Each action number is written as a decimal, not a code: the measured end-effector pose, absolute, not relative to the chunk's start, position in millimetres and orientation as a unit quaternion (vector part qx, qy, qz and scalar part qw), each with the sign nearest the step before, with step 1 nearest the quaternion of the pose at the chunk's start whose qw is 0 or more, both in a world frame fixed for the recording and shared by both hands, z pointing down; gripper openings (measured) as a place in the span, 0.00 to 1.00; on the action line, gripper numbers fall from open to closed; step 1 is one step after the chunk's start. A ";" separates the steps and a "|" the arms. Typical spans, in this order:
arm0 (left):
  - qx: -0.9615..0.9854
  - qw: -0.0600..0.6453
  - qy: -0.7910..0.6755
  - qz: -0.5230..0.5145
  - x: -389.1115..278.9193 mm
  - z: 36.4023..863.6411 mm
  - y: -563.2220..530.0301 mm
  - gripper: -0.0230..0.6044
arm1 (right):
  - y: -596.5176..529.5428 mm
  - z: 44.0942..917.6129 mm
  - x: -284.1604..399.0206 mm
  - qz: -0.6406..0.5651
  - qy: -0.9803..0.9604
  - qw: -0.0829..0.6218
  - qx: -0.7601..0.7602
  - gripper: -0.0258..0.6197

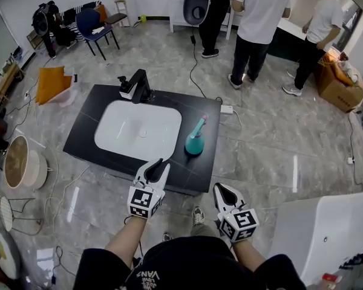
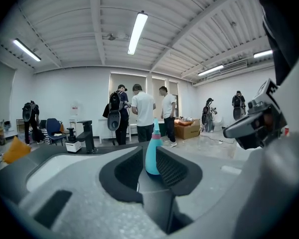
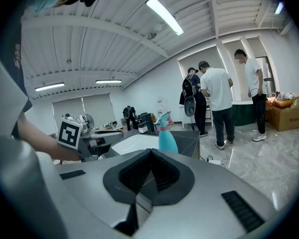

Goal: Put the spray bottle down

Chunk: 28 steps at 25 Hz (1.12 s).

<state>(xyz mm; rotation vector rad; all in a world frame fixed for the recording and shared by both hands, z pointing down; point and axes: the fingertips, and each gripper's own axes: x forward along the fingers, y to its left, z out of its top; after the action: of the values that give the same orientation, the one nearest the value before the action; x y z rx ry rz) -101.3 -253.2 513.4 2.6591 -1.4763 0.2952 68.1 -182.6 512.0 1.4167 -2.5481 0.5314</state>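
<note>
Head view: teal plastic spray bottle (image 1: 195,142) upright on black counter (image 1: 196,173), right of white basin (image 1: 124,132).
My left gripper (image 1: 158,162): jaws slightly apart; right gripper (image 1: 220,188): jaws pressed together; both empty.

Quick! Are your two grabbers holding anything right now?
Left hand-held gripper: slightly open, holding nothing.
Right hand-held gripper: closed, holding nothing.

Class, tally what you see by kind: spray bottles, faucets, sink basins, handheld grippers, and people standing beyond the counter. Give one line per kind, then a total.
Spray bottle: 1
Faucet: 1
Sink basin: 1
Grippers: 2 (left gripper, right gripper)
People standing: 3 (person in black, person in white shirt, second person in white shirt)
Total: 8
</note>
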 end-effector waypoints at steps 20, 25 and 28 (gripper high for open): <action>0.858 0.040 -0.504 0.090 -187.2 489.2 -126.2 0.05 | -118.3 493.7 -12.7 0.151 -0.870 0.086 0.462 0.04; 0.858 0.046 -0.506 0.073 -206.1 478.6 -99.7 0.05 | -103.5 492.6 -35.7 0.148 -0.876 0.080 0.452 0.04; 0.859 0.039 -0.506 0.070 -216.1 474.6 -85.5 0.05 | -93.8 493.6 -48.2 0.147 -0.879 0.079 0.446 0.04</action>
<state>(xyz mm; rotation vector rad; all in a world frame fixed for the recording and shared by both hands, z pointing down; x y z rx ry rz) -216.1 -85.5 474.6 2.6333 -1.5523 0.2160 -48.2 -93.8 493.6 1.3364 -2.6315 0.4414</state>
